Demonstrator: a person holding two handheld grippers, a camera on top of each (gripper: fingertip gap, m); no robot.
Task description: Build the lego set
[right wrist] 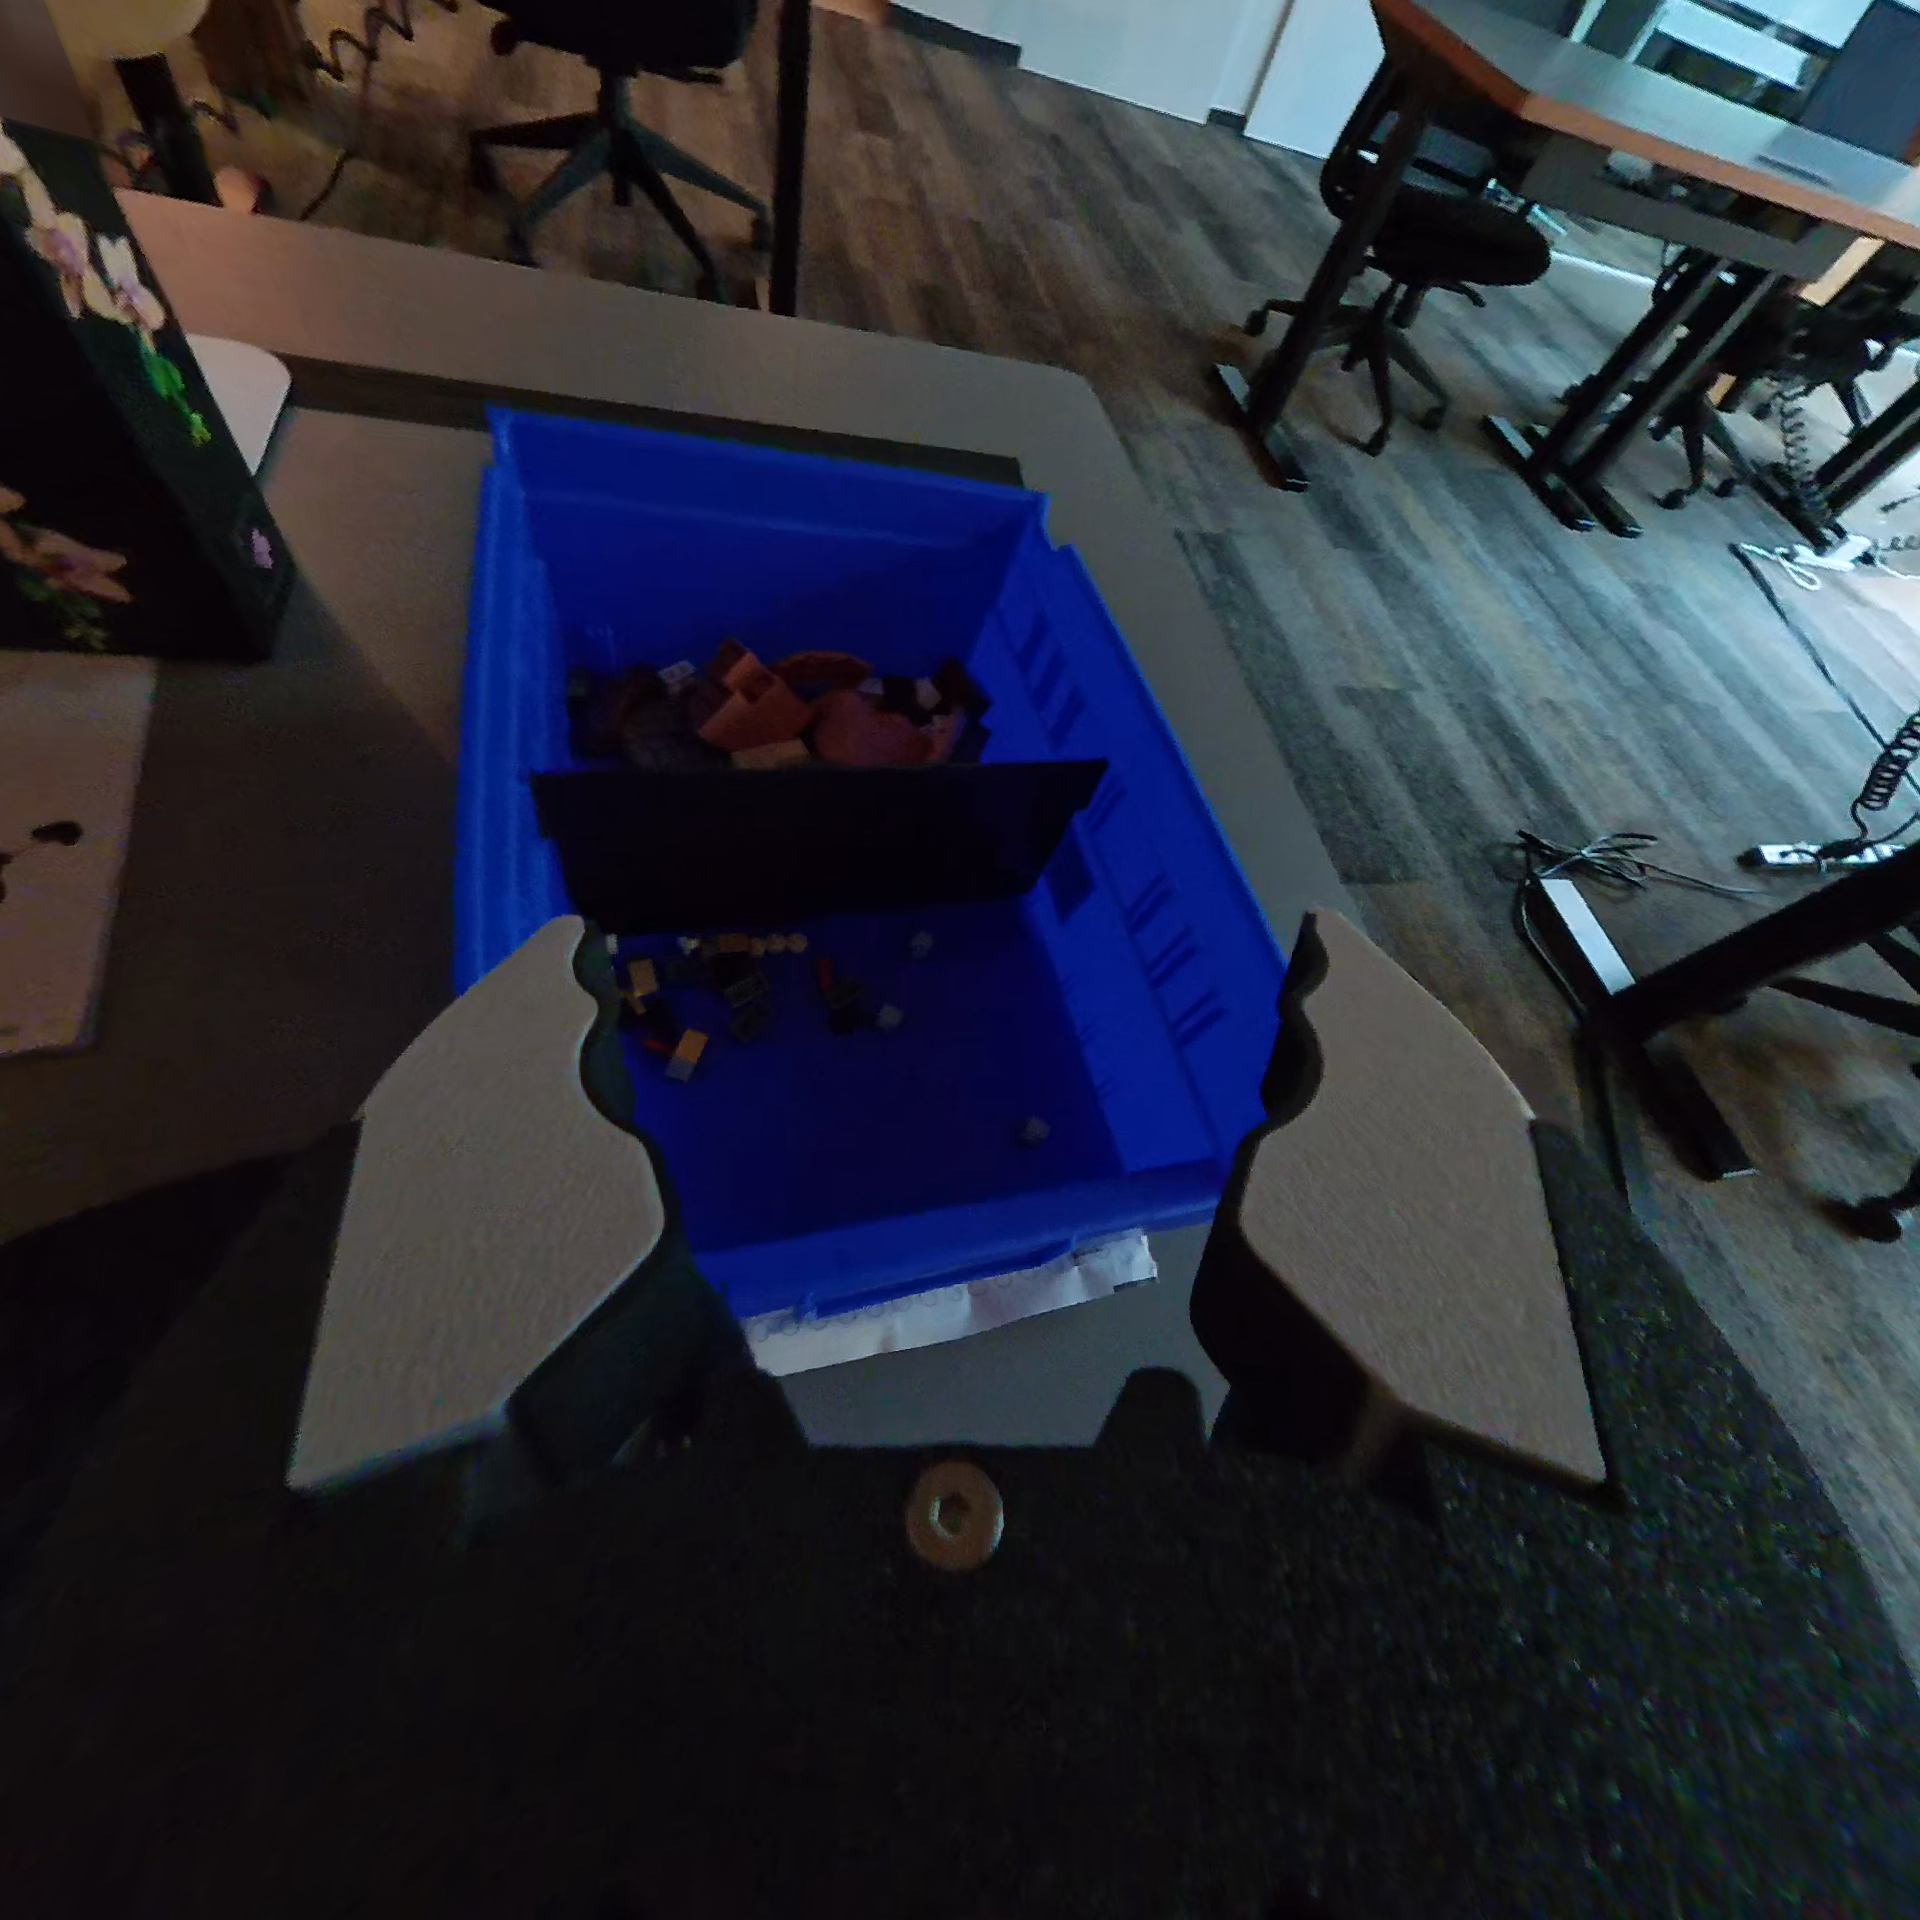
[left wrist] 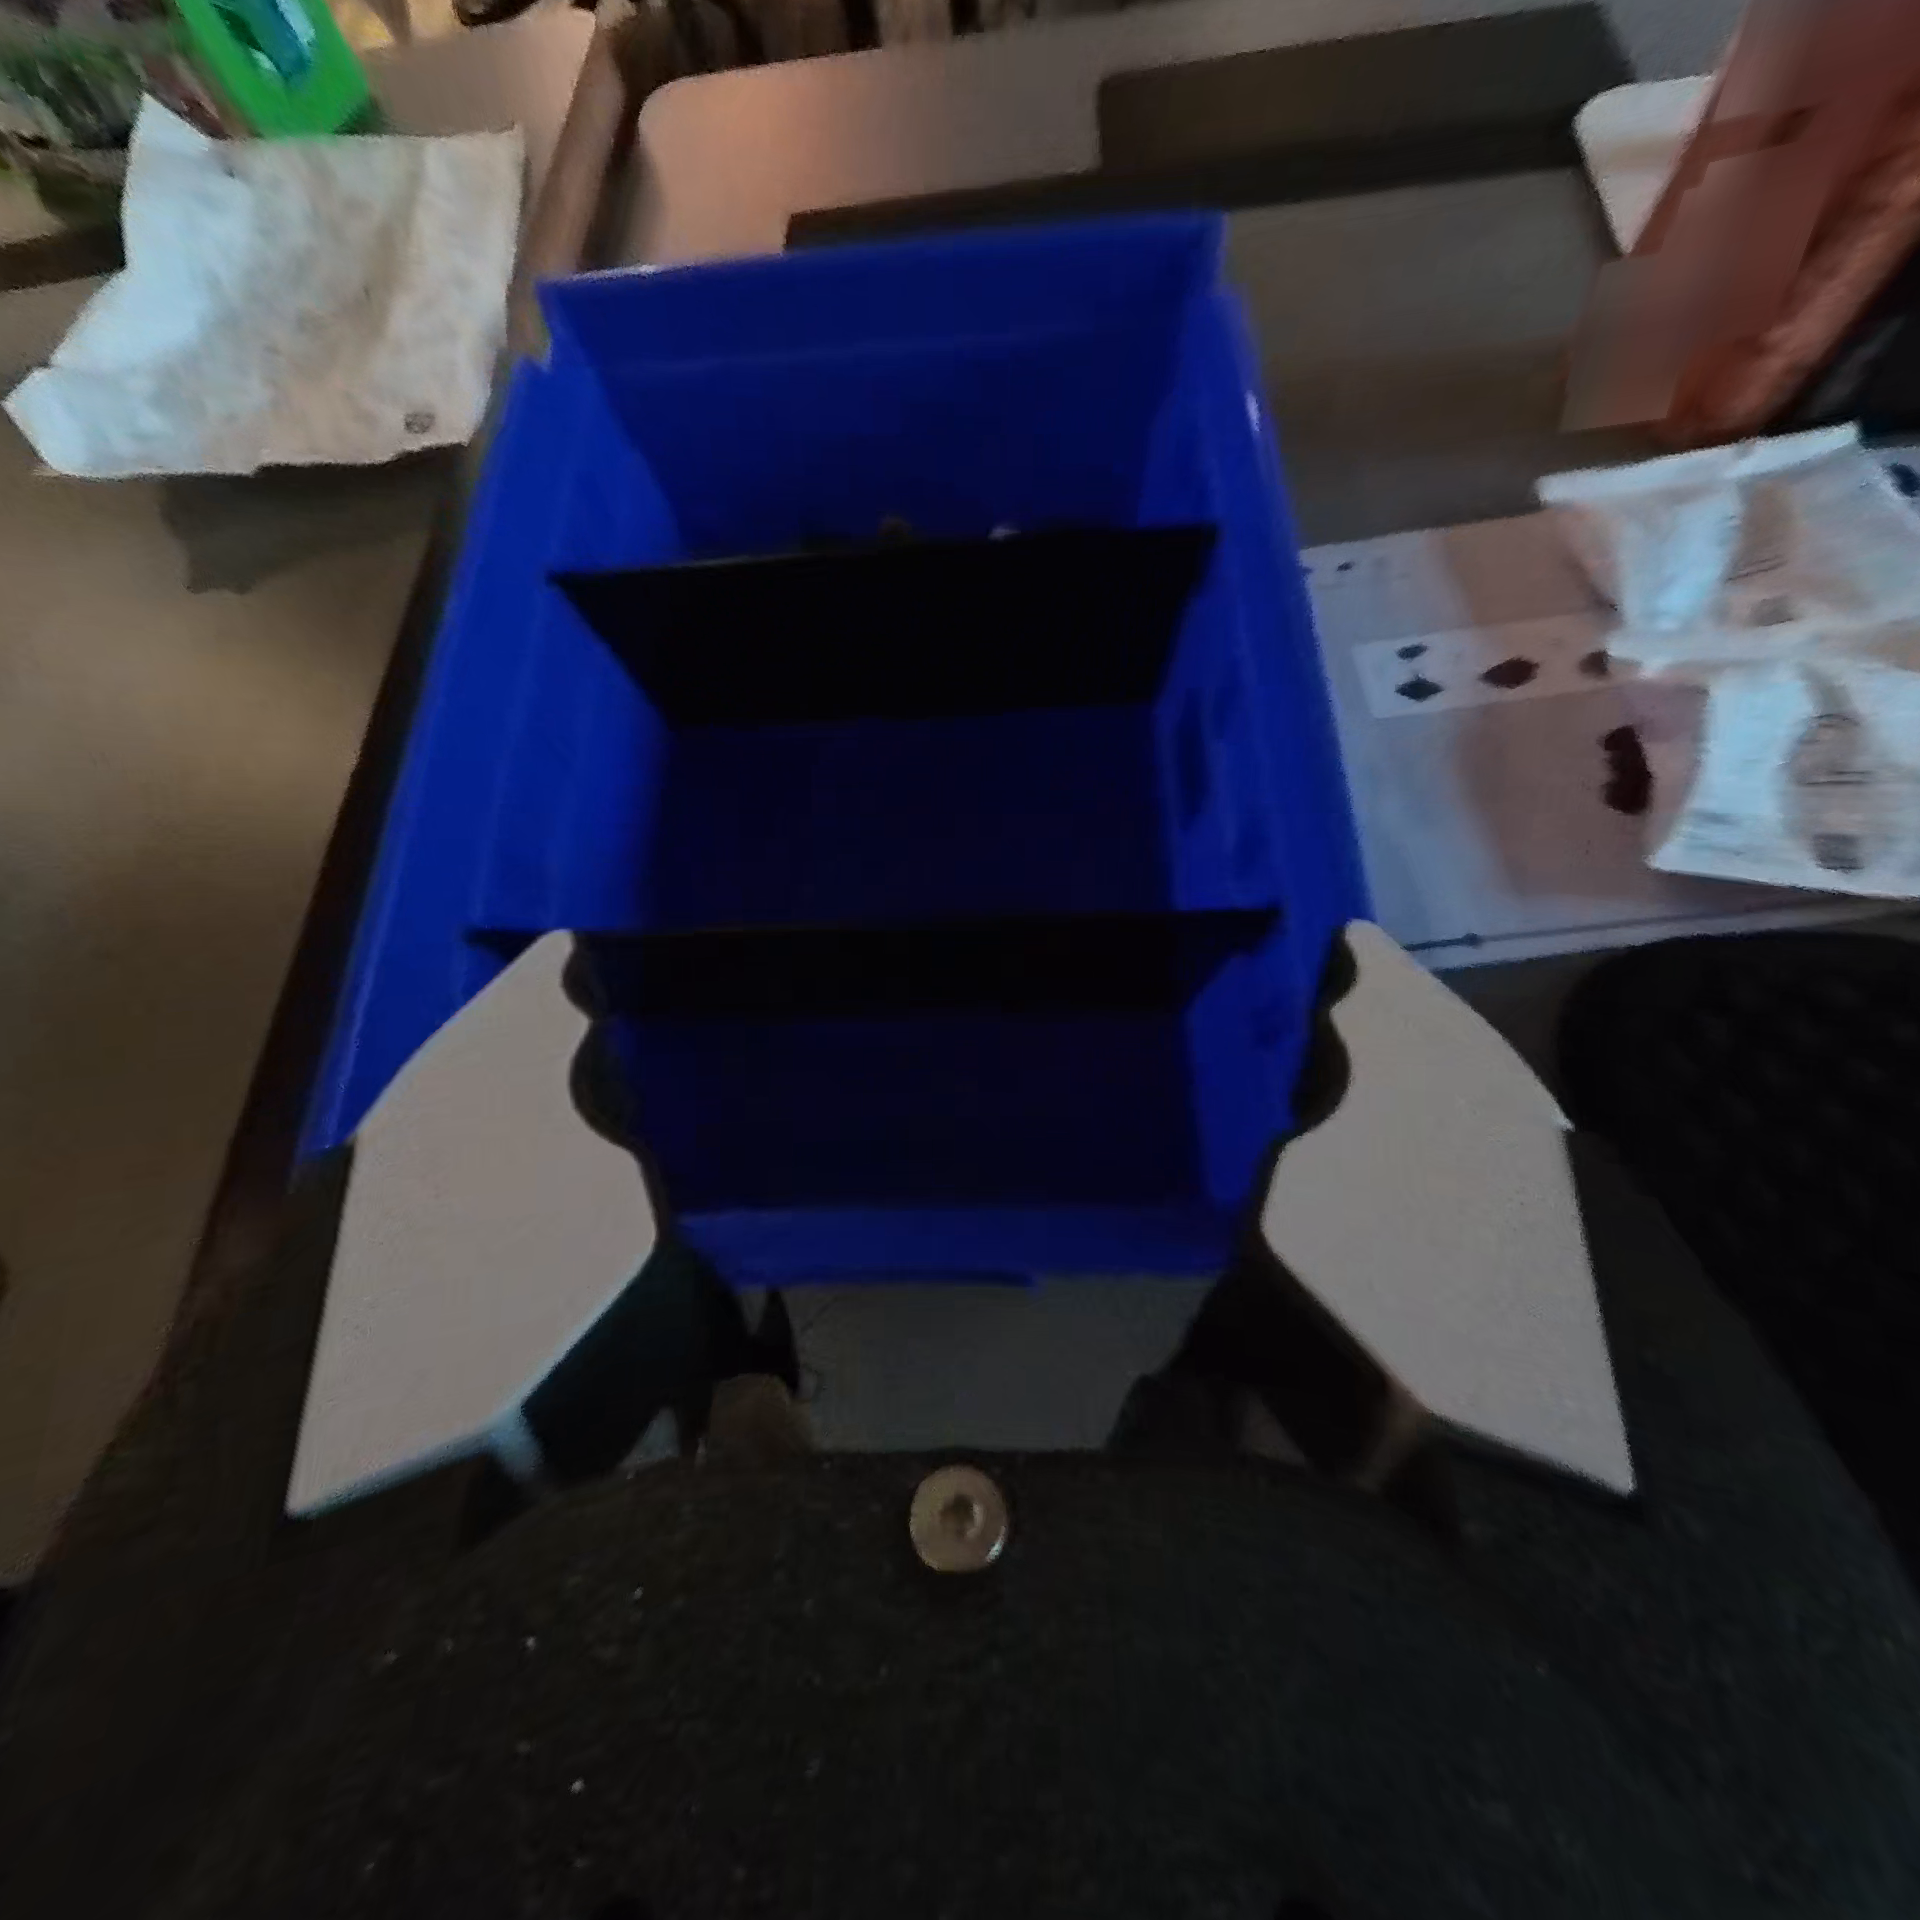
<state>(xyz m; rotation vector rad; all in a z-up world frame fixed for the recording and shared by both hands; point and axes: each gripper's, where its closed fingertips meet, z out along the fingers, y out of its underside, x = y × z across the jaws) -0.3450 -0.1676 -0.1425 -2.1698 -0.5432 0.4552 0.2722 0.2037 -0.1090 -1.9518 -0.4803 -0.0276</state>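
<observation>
The left tool (left wrist: 956, 1029) stands spread wide with nothing in its grip, its pale, matte, angular fingers (left wrist: 457, 1143) edged in scalloped black rubber. Between and beyond them sits a narrow blue plastic bin (left wrist: 582, 675), smooth-walled and flaring upward, crossed by two flat black dividers (left wrist: 883, 623) that split it into three compartments; the picture is blurred and too dark to tell what lies inside. The fingertips flank the bin's near end just outside its walls, and whether they touch cannot be told. Left of the bin, toward the far left corner of the grey surface (left wrist: 187, 727), lies a crumpled white paper sheet (left wrist: 281, 312). Right of the bin lie a printed sheet (left wrist: 1496, 707) with dark shapes and clear crinkled packets (left wrist: 1766, 675).

The right tool (right wrist: 940, 1029) is likewise wide apart and holds nothing. A wider blue plastic bin (right wrist: 1143, 935) with ribbed side walls sits between and beyond its fingers (right wrist: 488, 1195), near the right edge of the surface (right wrist: 343, 831). One black divider (right wrist: 810, 842) crosses it; beyond the divider is a heap of brown, tan and pinkish toy bricks (right wrist: 790, 707), and the near compartment holds a few small scattered pieces (right wrist: 727, 997), closest to the left fingertip. A white paper (right wrist: 956, 1314) pokes from under the bin's near edge.
</observation>
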